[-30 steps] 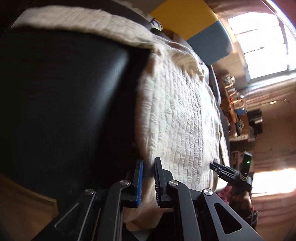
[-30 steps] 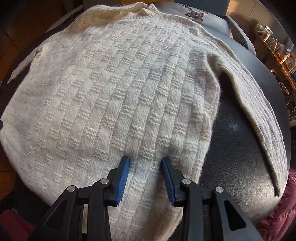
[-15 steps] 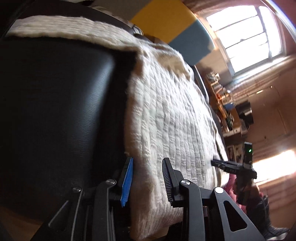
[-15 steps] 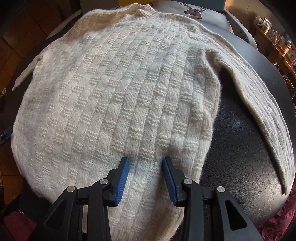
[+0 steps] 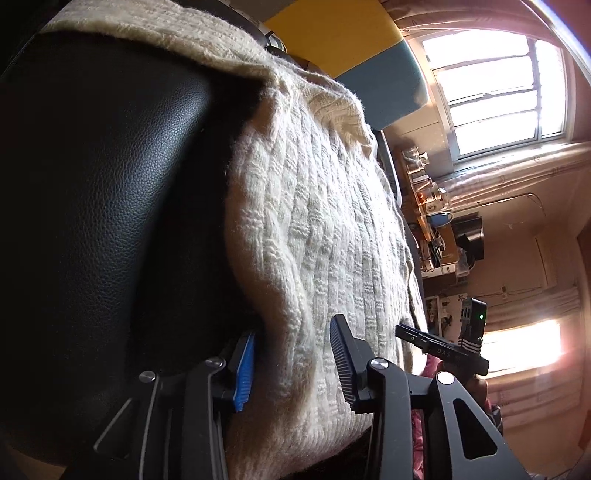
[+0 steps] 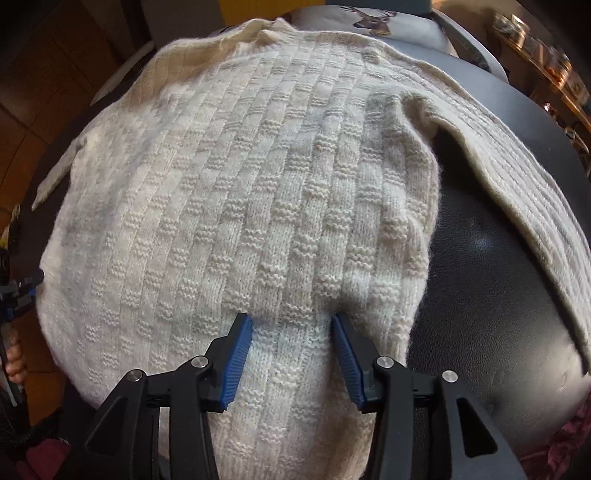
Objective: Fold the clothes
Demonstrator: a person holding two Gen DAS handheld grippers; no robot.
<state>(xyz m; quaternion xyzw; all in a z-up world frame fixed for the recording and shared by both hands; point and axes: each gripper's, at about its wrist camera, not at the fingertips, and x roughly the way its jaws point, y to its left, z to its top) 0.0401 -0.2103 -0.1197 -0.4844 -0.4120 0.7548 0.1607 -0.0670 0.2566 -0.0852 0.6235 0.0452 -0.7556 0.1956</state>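
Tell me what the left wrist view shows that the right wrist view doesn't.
Left wrist only: the window, a cluttered shelf, a yellow and teal panel, and the right tongs from the side. Right wrist only: the sweater's right sleeve lying out across the seat, and a deer-print cushion. Both: the cream knit sweater on the black leather seat, with open tongs at its hem.

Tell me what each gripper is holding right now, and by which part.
Nothing is clamped. Both the left gripper and the right gripper have open jaws straddling the bottom hem of the cream knit sweater, left one at its side edge.
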